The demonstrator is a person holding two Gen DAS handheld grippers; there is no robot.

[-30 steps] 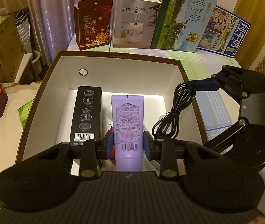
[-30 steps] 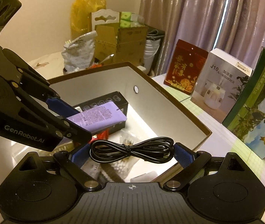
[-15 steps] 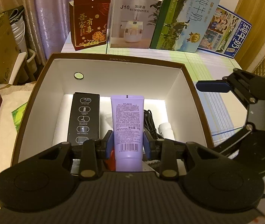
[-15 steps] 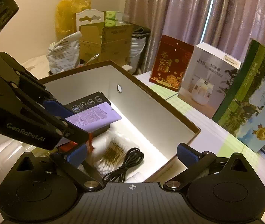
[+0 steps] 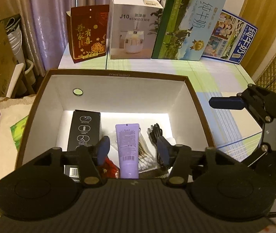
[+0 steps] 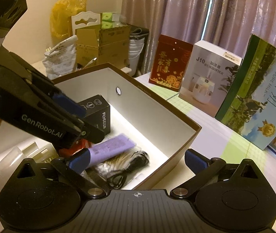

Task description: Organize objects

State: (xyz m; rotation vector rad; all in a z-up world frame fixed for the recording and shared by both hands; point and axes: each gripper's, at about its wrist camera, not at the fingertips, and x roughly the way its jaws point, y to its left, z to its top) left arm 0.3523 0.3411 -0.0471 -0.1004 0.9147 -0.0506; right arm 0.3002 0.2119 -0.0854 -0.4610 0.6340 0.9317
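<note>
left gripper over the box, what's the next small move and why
Probably lift the left gripper straight up out of the box. Its jaws have just been opening, and the purple tube lies loose between them on the items in the box, clear of both pads. The black cable is in too, and the right gripper hangs open and empty.

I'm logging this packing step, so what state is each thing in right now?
Storage box: open, no lid on.
Purple tube: released, lying in the box.
Black cable: lying in the box, right of the tube.
Black carton: lying flat, left of the tube.
Left gripper: open, fingers just spread clear of the tube.
Right gripper: wide open, empty.
</note>
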